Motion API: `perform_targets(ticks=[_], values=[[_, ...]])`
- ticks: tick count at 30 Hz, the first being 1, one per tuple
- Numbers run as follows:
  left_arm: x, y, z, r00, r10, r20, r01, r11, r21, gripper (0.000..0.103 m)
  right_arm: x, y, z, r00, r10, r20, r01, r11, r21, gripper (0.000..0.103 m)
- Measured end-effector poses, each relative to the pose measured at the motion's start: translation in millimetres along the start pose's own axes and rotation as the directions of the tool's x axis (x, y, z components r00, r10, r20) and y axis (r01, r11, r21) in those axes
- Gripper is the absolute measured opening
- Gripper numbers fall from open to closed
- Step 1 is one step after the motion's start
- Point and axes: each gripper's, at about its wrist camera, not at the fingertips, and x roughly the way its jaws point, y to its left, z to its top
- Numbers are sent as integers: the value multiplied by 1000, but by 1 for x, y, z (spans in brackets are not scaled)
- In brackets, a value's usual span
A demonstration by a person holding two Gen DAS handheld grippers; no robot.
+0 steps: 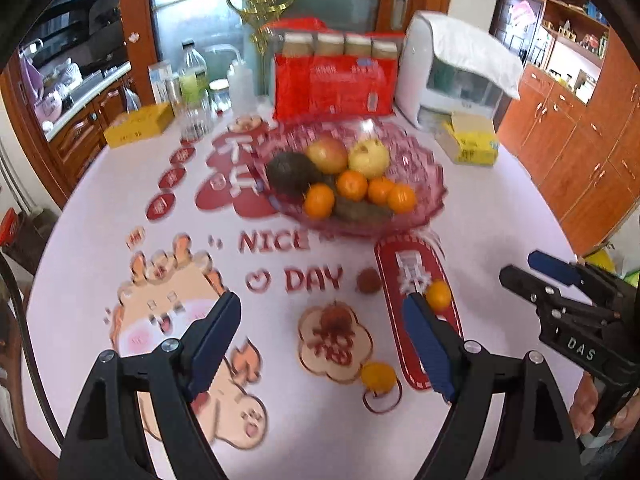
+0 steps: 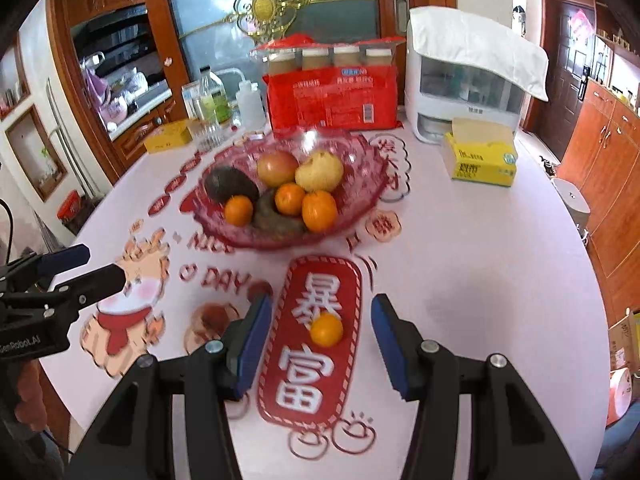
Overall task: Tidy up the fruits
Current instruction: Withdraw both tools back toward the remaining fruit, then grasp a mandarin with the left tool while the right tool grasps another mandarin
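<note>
Wooden cabinets [image 2: 600, 152] flank a frosted glass door [image 2: 280, 28].

I note a white round tabletop [image 2: 460, 264] printed with red festive decals. At its far edge: a red plastic multipack of capped bottles [image 2: 332, 96], a white countertop appliance [image 2: 460, 92] draped with a white cloth [image 2: 476, 40], a yellow tissue box [image 2: 482, 160], a flat yellow carton [image 1: 138, 125], and clear plastic bottles [image 1: 192, 80].

Both wrist views looked forward and down across the table [image 1: 500, 216], sharing the fruit bowl [image 2: 360, 200] at mid-distance.
</note>
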Motion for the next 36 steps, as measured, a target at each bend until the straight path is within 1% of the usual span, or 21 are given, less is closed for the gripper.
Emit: perform_targets(ticks=[5,7,12,15,17,20,21,22,23,24,25,26,30,36], values=[[37,-21,-36,996,-10,-84,12,1000,27,82,20,-12,-21,998,-13,-53,14,1000,13,53],[50,-27,-46,995,-17,-101,20,1000,22,82,28,-15,-27,998,-11,-68,12,1000,25,53],[83,-38,-68,989,-28,-143,25,999,-26,82,49,-23,-38,996,5,-94,0,999,53,53],[93,-39,-75,989,-18,-146,10,998,-54,82,60,-23,-41,994,14,-105,-8,998,57,53],[98,-39,-77,989,-14,-145,5,998,-66,78,68,-23,-40,994,18,-112,-12,998,57,53],[105,-39,-80,988,-19,-156,6,997,-82,65,79,-22,-37,992,33,-119,-25,998,63,53],[108,-39,-81,986,-25,-163,11,996,-87,57,81,-22,-37,992,35,-121,-28,998,63,53],[109,-39,-81,985,-29,-167,14,996,-88,54,85,-21,-36,992,39,-124,-31,998,61,53],[108,-40,-81,987,-27,-159,13,996,-85,52,88,-20,-35,991,42,-127,-35,998,59,53],[108,-40,-82,988,-37,-153,24,996,-84,47,91,-19,-35,990,45,-131,-38,998,56,53],[108,-40,-81,986,-55,-155,43,996,-85,39,95,-17,-34,990,49,-135,-42,998,53,53],[108,-41,-81,986,-65,-155,52,995,-84,34,97,-16,-34,989,52,-138,-45,998,50,53],[108,-35,-78,988,-44,-146,31,996,-88,34,108,-8,-33,987,50,-151,-47,999,26,53],[110,-15,-72,989,-18,-143,-2,991,-137,34,120,-2,-33,985,35,-166,-36,999,0,52]])
